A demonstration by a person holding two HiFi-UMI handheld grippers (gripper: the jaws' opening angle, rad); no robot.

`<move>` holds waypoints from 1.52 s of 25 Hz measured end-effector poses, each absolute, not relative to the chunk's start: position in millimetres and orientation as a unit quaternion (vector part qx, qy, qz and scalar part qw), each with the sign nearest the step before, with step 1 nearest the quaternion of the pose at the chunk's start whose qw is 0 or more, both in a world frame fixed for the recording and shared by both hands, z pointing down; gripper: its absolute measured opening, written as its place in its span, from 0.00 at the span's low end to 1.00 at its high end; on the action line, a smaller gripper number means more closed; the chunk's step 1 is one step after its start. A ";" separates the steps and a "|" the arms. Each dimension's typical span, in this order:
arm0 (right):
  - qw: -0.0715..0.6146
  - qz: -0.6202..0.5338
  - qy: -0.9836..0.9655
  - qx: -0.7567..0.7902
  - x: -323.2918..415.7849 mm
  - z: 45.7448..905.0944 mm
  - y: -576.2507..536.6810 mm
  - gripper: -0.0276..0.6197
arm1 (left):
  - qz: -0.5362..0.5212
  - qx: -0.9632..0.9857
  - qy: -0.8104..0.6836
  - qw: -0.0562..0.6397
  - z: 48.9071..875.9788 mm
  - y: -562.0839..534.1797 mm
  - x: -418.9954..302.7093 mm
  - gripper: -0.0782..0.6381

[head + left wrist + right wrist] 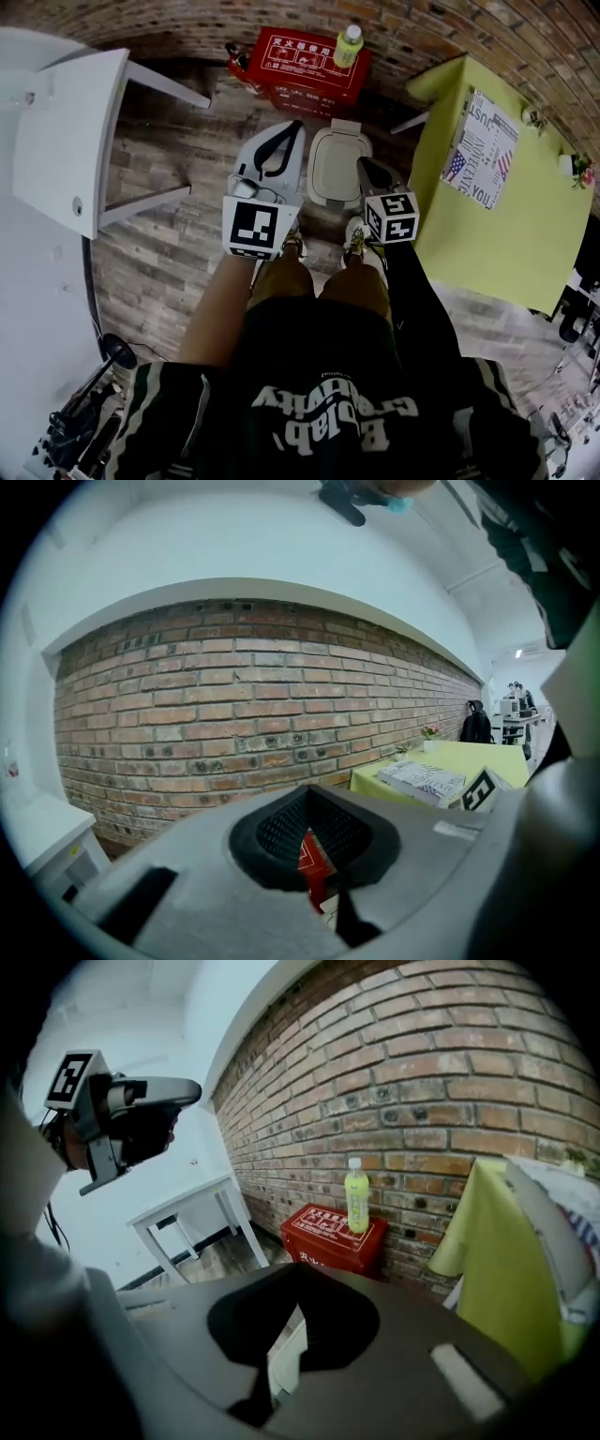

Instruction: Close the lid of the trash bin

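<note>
A: Your left gripper [298, 127] has its jaws pressed together with nothing in them. Its tip sits just beside the bin's [334, 169] left edge.

B: Your right gripper [363, 164] is the same, with the tips meeting and empty, and it sits at the bin's right edge.

A: The cream bin stands on the wood floor [159, 244], just ahead of your shoes [354, 234]. From your head view I cannot tell whether it is open or shut on top.

B: Through the gap behind your right jaws you see a cream edge of the bin.

A: Behind the bin you have the red box [305, 66] against the brick wall [187, 23], with a bottle [348, 45] upright on it.

B: The green table [497, 187] is to the bin's right. The white table [66, 141] is to its left, well apart from it.
</note>
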State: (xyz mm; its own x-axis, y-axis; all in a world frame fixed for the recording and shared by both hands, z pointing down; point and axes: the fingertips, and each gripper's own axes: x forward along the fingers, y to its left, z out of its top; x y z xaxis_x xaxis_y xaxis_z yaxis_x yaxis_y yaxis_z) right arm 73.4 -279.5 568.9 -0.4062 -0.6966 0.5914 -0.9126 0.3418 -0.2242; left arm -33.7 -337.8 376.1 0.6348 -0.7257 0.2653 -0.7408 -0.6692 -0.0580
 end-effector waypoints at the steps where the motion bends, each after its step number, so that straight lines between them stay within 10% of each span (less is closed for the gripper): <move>1: 0.198 0.259 -0.797 0.509 72.7 557.6 -279.9 0.06 | 0.133 0.904 -0.406 0.027 371.7 -337.0 -32.8 0.12; 38: 0.042 0.043 -0.872 0.486 145.6 283.4 -241.0 0.06 | 0.101 0.871 -0.478 -0.053 244.3 -252.5 30.9 0.12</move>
